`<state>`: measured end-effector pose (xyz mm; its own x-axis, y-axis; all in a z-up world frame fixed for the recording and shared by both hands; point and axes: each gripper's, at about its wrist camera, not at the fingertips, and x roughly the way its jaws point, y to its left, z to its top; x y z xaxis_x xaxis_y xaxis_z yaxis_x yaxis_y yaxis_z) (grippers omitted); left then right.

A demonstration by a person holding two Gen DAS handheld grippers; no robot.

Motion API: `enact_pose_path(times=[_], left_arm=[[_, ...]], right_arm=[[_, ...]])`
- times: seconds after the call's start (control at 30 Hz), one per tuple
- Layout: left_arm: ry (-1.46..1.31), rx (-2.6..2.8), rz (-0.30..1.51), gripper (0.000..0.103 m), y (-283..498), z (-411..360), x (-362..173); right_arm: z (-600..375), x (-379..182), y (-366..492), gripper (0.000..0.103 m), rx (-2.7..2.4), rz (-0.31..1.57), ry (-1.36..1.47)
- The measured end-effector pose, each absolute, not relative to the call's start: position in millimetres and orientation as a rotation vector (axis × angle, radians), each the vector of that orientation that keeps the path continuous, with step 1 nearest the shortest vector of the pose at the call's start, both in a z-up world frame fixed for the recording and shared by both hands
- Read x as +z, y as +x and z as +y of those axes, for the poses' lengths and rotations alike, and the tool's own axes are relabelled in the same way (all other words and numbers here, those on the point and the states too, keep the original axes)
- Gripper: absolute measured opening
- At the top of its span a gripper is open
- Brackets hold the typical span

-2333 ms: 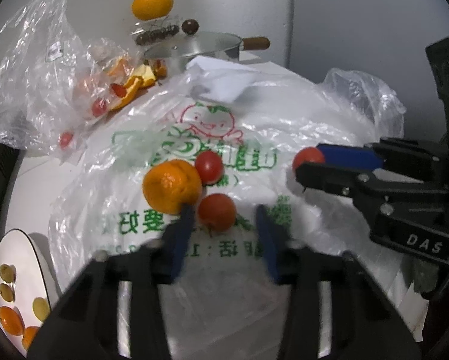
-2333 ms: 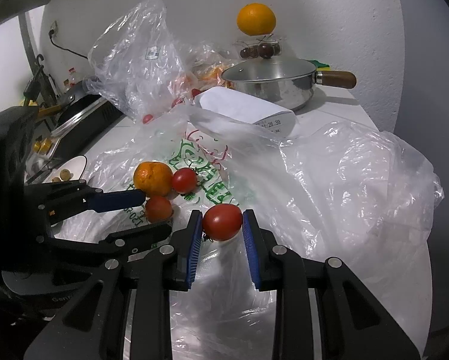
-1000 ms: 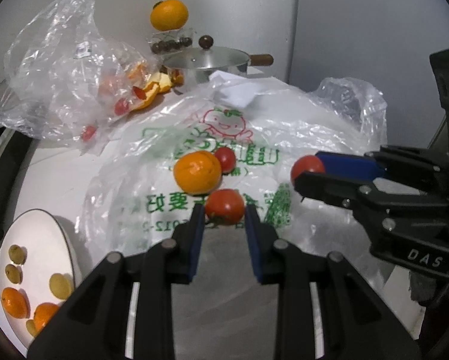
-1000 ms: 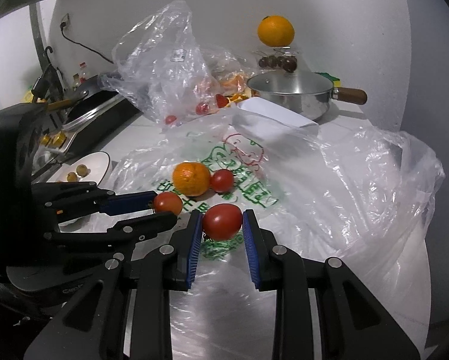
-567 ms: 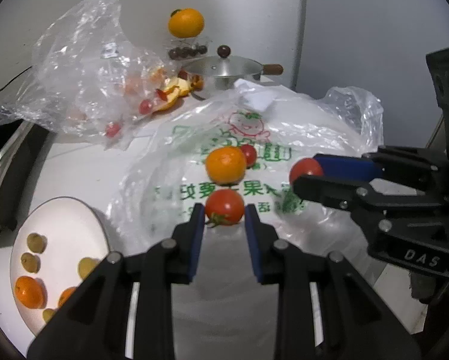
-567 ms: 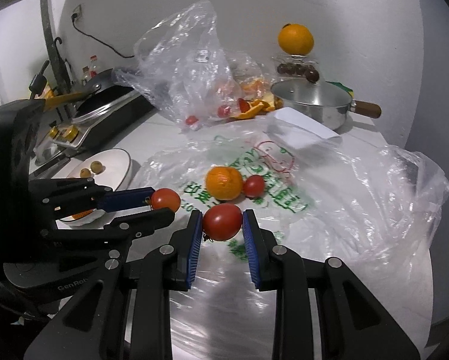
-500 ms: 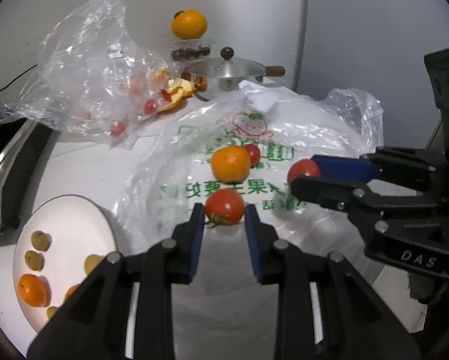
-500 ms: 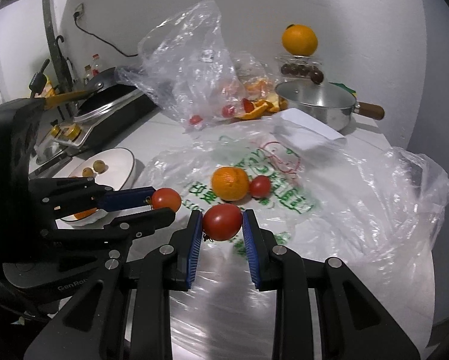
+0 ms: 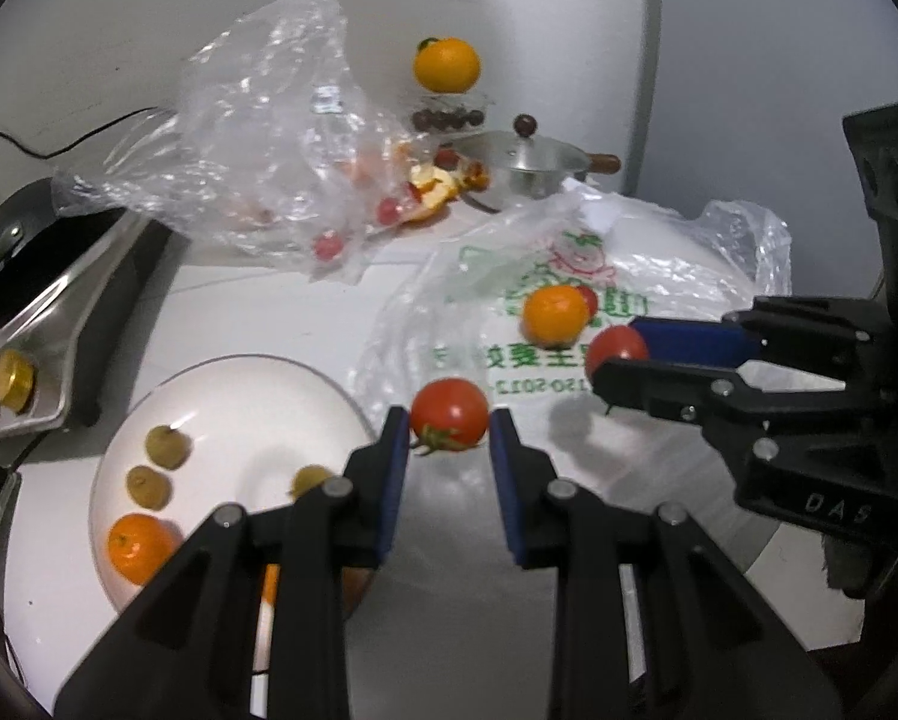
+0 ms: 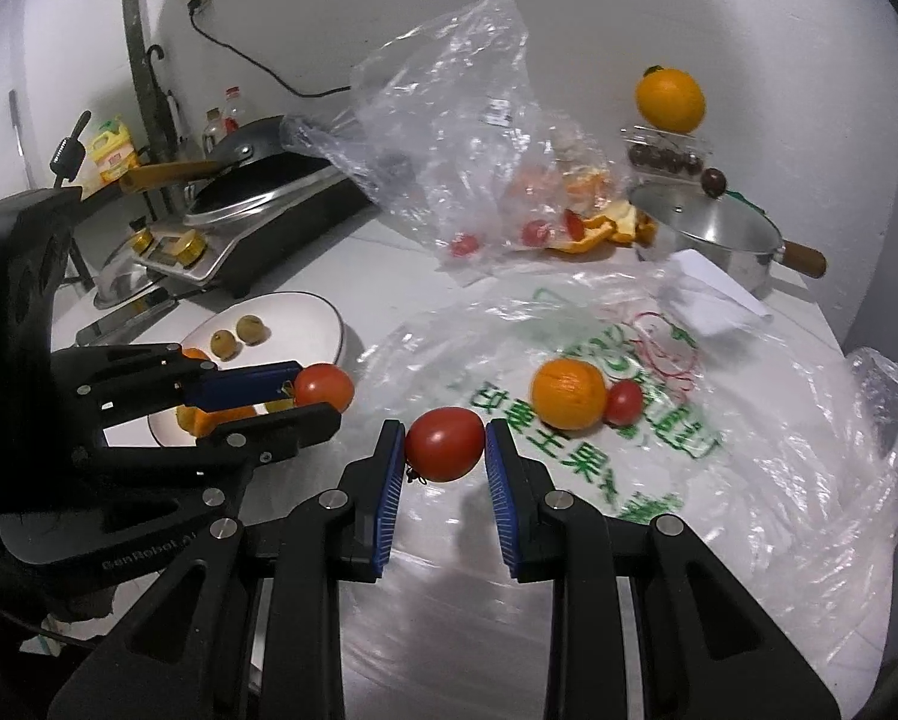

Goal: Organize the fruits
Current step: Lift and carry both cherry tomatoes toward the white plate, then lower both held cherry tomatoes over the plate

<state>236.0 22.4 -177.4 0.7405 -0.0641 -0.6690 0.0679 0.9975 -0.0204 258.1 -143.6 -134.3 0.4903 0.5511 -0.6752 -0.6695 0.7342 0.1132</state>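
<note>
My left gripper (image 9: 448, 426) is shut on a red tomato (image 9: 449, 413), held above the right rim of a white plate (image 9: 233, 414). My right gripper (image 10: 443, 443) is shut on a second red tomato (image 10: 445, 443); in the left wrist view it reaches in from the right with that tomato (image 9: 616, 348). The plate (image 10: 305, 315) carries small green-brown fruits (image 9: 167, 447) and oranges (image 9: 140, 546). An orange (image 10: 568, 393) and a small tomato (image 10: 624, 402) lie on the printed plastic bag (image 10: 659, 456).
A crumpled clear bag (image 9: 269, 138) with tomatoes and orange peel sits at the back. A steel pot (image 9: 521, 165) with lid stands by the wall, with an orange (image 9: 446, 65) on a berry box behind it. An induction cooker with a pan (image 10: 257, 204) is on the left.
Both grippers, each still gripping its tomato, have drifted left off the printed bag toward the plate, which now fills more of the left wrist view.
</note>
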Motion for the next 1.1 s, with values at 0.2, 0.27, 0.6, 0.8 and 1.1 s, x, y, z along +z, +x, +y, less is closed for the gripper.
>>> enact_pose_path(times=[0.2,0.27,0.6,0.8,1.1], left_arm=[[-0.007,-0.059,0.728,0.028,225.9,42.5,-178.6],[-0.016,-0.051,0.725,0.028,223.3,49.5,-179.1],[-0.041,-0.007,0.719,0.028,218.6,86.9,-184.3],[-0.045,0.01,0.722,0.028,221.5,104.4,-187.3],[-0.044,0.02,0.729,0.028,235.1,123.9,-190.9]], right_arm=[[-120.8,-133.7,252.6,0.029,0.77,0.755,-0.188],[-114.4,-133.0,251.3,0.029,0.776,0.755,-0.192],[-83.6,-132.9,246.0,0.029,0.804,0.757,-0.201],[-64.9,-136.0,246.2,0.029,0.818,0.766,-0.212],[-46.4,-141.9,254.3,0.029,0.829,0.777,-0.203]])
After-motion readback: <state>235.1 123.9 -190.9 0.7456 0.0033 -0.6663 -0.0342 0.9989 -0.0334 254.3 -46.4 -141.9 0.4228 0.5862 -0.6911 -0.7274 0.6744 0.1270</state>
